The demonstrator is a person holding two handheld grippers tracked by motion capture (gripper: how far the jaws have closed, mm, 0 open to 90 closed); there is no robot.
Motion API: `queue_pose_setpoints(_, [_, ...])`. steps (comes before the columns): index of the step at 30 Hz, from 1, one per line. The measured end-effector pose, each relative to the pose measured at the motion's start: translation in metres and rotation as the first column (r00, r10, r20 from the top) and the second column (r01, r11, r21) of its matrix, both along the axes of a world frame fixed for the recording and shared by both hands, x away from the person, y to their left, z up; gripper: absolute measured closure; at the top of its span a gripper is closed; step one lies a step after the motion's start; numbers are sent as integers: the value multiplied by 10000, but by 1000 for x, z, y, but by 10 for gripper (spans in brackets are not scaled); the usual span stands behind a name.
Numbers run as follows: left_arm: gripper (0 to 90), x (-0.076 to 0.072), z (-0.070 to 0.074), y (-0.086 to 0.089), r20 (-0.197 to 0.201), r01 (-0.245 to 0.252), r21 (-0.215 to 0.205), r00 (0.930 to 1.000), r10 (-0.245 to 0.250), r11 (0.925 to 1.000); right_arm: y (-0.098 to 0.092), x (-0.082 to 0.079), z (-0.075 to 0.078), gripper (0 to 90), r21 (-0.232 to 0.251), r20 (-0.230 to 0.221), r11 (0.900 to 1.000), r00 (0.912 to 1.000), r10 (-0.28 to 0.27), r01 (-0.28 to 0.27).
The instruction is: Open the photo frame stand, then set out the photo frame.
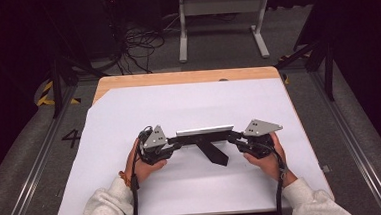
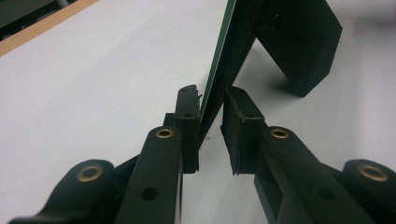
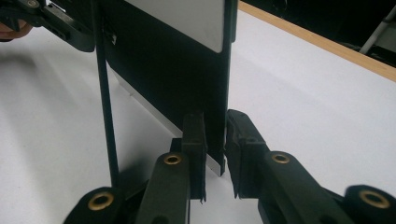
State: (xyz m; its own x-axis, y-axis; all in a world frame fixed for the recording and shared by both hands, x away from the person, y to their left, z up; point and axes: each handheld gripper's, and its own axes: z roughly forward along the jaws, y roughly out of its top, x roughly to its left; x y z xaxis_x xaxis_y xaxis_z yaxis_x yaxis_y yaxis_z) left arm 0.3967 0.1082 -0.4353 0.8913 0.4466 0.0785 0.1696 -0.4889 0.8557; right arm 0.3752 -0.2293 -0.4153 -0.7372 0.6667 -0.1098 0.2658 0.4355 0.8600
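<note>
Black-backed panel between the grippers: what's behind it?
Behind the panel, a black prop leg slants down to the white sheet. Its front face is turned away, so hidden. Left gripper and right gripper hold its ends.

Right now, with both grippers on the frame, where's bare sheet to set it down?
Bare patches: the white sheet between the picture frame and the table's wooden far edge, and the strips toward either side edge. Crowded: the middle near side, with the left gripper, right gripper, frame stand and forearms.
</note>
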Motion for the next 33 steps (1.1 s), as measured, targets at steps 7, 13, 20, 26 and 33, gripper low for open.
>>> queue_pose_setpoints(7, [769, -1, 0, -1, 17, -44, 18, 10000, 44, 10000, 1, -1, 0, 784, -99, 82, 9999, 10000, -48, 49])
queue_pose_setpoints(13, [775, -2, 1, -1, 29, -42, 119, 10000, 42, 9999, 2, 1, 0, 783, -139, 95, 9998, 9999, -122, 124])
queue_pose_setpoints(20, [784, -5, 1, -1, 27, -70, 163, 10000, 70, 9998, 2, 7, 0, 781, -90, 32, 9998, 9998, -184, 184])
queue_pose_setpoints(26, [787, -7, 1, -2, 3, -118, 176, 9999, 118, 9998, 2, 9, 0, 780, -133, 5, 9997, 9998, -187, 187])
queue_pose_setpoints(33, [795, -13, 3, -2, -21, -135, 366, 9999, 136, 9992, 5, 11, 0, 760, -50, -101, 9996, 9996, -269, 269])
